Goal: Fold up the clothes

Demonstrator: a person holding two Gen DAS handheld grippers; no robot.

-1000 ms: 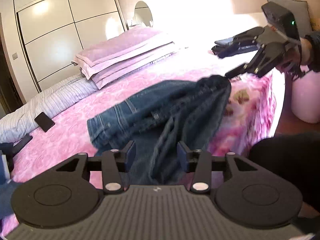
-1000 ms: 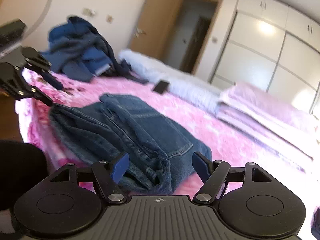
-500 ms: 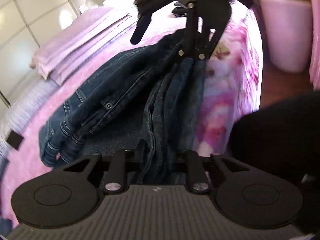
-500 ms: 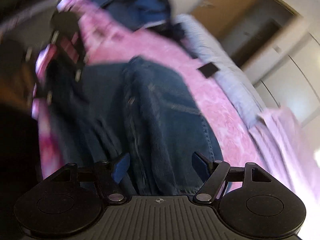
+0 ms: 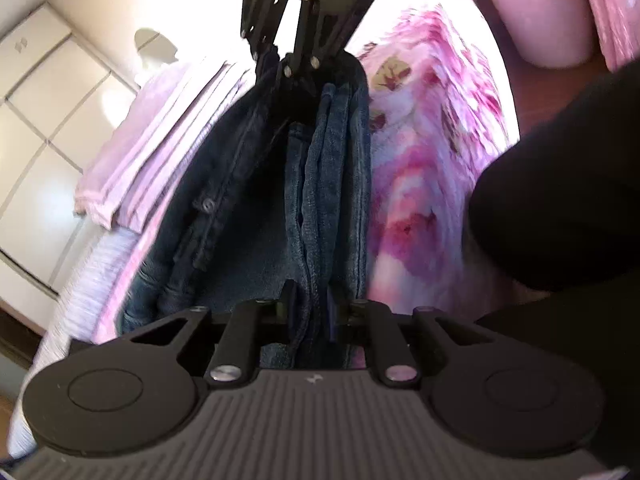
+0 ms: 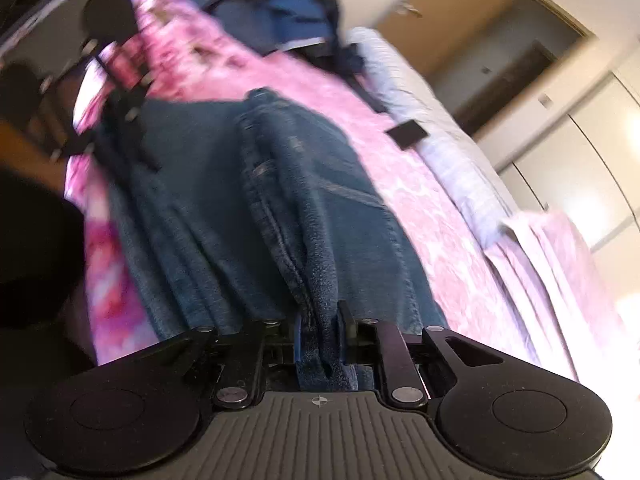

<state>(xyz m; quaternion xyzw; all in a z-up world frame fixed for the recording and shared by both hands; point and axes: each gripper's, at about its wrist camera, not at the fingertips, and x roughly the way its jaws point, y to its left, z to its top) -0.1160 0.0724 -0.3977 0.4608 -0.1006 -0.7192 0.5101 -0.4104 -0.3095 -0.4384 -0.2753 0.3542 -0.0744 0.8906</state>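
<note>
1. My left gripper (image 5: 310, 312) is clamped on a bunched edge of the jeans (image 5: 256, 200).
2. My right gripper (image 6: 320, 336) is closing, its jaws pinching a denim fold.
3. The jeans lie on the pink bedspread (image 6: 420, 216) near its edge, long axis running between the two grippers.
4. Beyond: a dark phone (image 6: 408, 134), then heaped blue clothes (image 6: 264, 12).

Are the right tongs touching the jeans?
Touching. In the right wrist view the closing right tongs pinch a bunched fold of the jeans, denim filling the space between both pads.
</note>
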